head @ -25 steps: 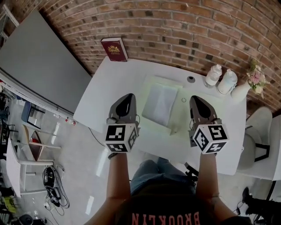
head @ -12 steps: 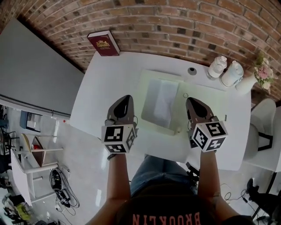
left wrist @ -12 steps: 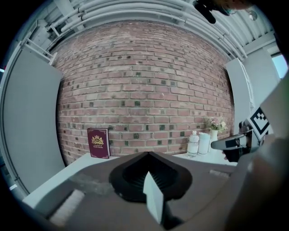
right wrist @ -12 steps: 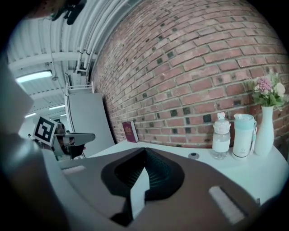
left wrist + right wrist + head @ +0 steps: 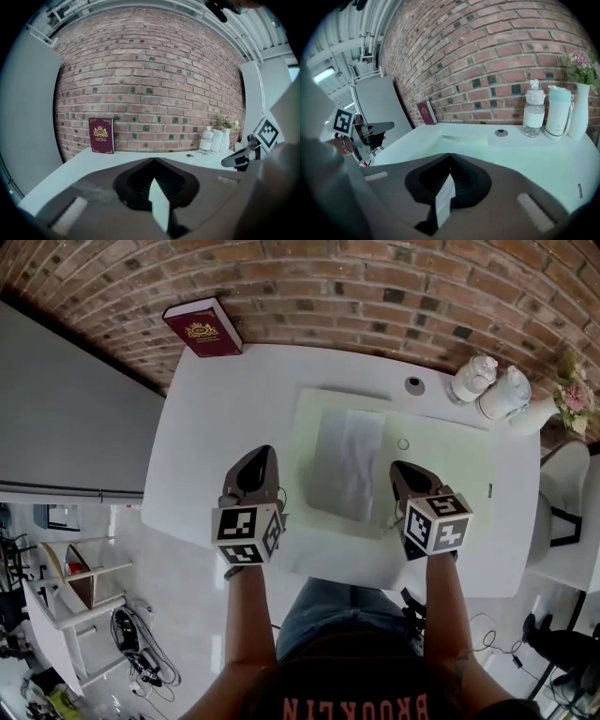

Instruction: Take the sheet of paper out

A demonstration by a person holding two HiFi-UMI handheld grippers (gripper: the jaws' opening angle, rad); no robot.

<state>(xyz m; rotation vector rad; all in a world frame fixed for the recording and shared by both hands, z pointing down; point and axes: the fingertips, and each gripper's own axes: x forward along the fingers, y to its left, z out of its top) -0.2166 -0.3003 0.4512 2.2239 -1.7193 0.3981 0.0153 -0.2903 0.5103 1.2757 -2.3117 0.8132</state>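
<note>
A pale, slightly creased sheet of paper (image 5: pixel 349 463) lies flat in the middle of a light green mat (image 5: pixel 450 465) on the white table (image 5: pixel 206 427). My left gripper (image 5: pixel 265 452) hovers just left of the sheet, near the mat's left edge, its jaws shut with nothing in them. My right gripper (image 5: pixel 398 468) hangs just right of the sheet over the mat, also shut and empty. In the left gripper view the left gripper (image 5: pixel 153 160) has its tips meeting. In the right gripper view the right gripper (image 5: pixel 450 154) points toward the sheet (image 5: pixel 466 139).
A dark red book (image 5: pixel 202 327) leans on the brick wall at the table's far left. Two bottles (image 5: pixel 473 378) and a vase of flowers (image 5: pixel 562 395) stand at the far right. A small black disc (image 5: pixel 414 384) and a ring (image 5: pixel 403 443) lie beyond the sheet. A chair (image 5: pixel 562 512) stands to the right.
Both grippers have sunk toward the table and now flank the sheet lower down. The jaws stayed shut. The sheet has not moved.
</note>
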